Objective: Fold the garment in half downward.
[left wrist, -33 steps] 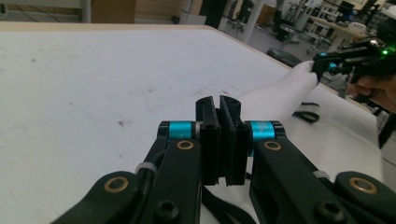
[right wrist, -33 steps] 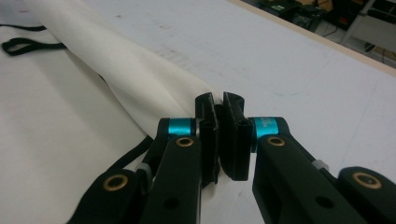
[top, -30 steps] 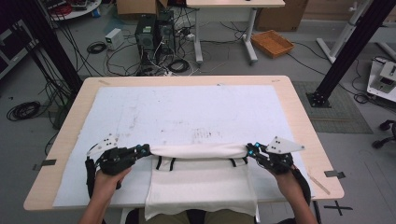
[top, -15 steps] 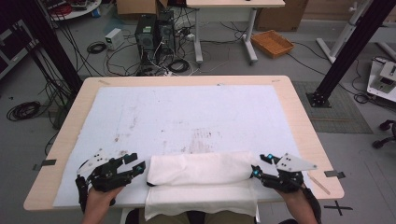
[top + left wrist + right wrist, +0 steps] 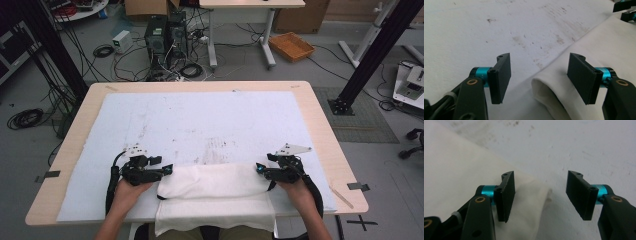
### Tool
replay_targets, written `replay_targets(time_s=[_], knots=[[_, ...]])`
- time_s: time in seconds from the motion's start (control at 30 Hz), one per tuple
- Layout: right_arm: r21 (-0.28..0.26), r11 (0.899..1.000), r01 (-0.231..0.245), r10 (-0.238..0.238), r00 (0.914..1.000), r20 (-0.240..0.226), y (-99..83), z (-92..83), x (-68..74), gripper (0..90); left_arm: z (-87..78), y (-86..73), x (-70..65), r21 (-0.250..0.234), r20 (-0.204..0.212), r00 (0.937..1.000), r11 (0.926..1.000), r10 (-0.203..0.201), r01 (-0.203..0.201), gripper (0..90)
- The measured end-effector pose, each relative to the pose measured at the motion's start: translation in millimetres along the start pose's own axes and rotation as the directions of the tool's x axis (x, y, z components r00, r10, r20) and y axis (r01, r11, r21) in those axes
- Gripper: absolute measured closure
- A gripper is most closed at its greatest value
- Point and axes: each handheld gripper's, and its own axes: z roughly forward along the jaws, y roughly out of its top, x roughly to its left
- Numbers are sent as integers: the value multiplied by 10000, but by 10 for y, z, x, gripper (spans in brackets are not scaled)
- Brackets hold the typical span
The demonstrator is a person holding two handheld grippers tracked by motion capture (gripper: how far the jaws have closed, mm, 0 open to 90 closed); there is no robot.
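White cloth (image 5: 215,192), soft and folded over on itself, lies along the near edge of the counter (image 5: 320,130), its lower layer hanging off that edge toward the person. I take the cloth as my landmark. The fold forms a thick rounded roll running side to side, and I judge the doubled edge sits that way because the far part was laid back over the near part.

The left hand-held gripper (image 5: 167,169) sits at the cloth's left end, jaws spread apart and clamping nothing; in the left gripper view (image 5: 539,77) the rolled end of the cloth lies between the two black plates without being pinched. The right hand-held gripper (image 5: 259,168) sits at the cloth's right end, jaws likewise parted and empty, with the cloth's corner behind its left plate (image 5: 540,197).

I judge both are placed at the ends so the fold stays even across its width.

The stained white mat (image 5: 200,120) beyond the cloth carries no writing I can read, nor do the grippers.
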Motion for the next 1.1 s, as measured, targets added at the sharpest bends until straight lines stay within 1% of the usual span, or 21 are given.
replay_targets(time_s=[0.03,0.07,0.13,0.17,0.2,0.23,0.27,0.3,0.37,0.43,0.47,0.5,0.53,0.6,0.67,0.8,0.87,0.9,0.97,1.0,1.1], knots=[[215,9996,156,-159,9998,138,-12,27,1,407,4,-6,-2,134,-64,10000,9999,63,-62,376],[224,9997,86,-87,9999,61,-28,42,-2,422,4,-12,1,279,-83,9998,9995,180,-178,422],[175,9998,-121,124,9997,-212,-48,36,0,541,9,-30,-6,461,-67,9994,9984,327,-324,580],[120,9999,-86,93,9986,-529,-56,34,1,603,13,-33,-15,517,-59,9991,9977,431,-428,657],[98,9999,-72,78,9978,-655,-63,32,6,646,12,-32,-27,583,-58,9981,9965,609,-605,707],[117,9997,-198,207,9960,-864,-65,30,3,701,19,-35,-44,619,-11,9974,9955,715,-713,780],[159,9991,-387,402,9933,-1081,-66,29,-5,742,22,-35,-54,651,-47,9964,9943,846,-842,816],[199,9984,-526,546,9916,-1176,-66,30,-10,766,19,-35,-58,640,-58,9958,9938,911,-905,839],[229,9995,-231,255,9937,-1089,-52,21,11,788,7,-38,-56,528,-56,9962,9949,869,-865,853],[209,9987,468,-454,9970,-629,-32,7,56,797,-10,-34,-43,357,-35,9975,9969,707,-705,860],[219,9978,631,-622,9973,-385,-20,-3,69,799,-23,-25,-33,194,-43,9982,9980,600,-600,860],[94,9974,721,-718,9971,-261,-8,-13,62,801,-38,-13,-16,-37,-45,9987,9987,507,-507,861],[-73,9974,710,-712,9973,-179,7,-22,47,801,-54,3,-1,-243,-6,9993,9990,377,-377,861],[-360,9965,750,-749,9972,43,43,-31,3,802,-71,46,28,-413,-121,9991,9983,416,-420,861],[-547,9952,809,-793,9963,319,80,-17,-41,802,-58,106,71,-602,-130,9994,9976,332,-340,861],[-952,9900,1039,-958,9917,857,212,61,-150,801,31,257,176,-1049,-202,9997,9944,-133,111,861],[-1012,9897,1010,-897,9898,1107,287,121,-210,801,83,342,236,-1166,-293,9992,9929,-282,246,861],[-1154,9876,1067,-920,9878,1260,323,149,-246,801,108,382,261,-1261,-333,9989,9916,-334,289,861],[-1334,9859,1008,-802,9852,1513,395,192,-305,800,143,456,310,-1460,-336,9982,9883,-503,449,861],[-1378,9855,994,-765,9838,1624,432,210,-331,800,155,491,327,-1557,-417,9977,9867,-538,467,861],[-1671,9807,1017,-705,9806,1830,544,250,-395,800,175,586,361,-1897,-723,9963,9813,-475,330,861]])
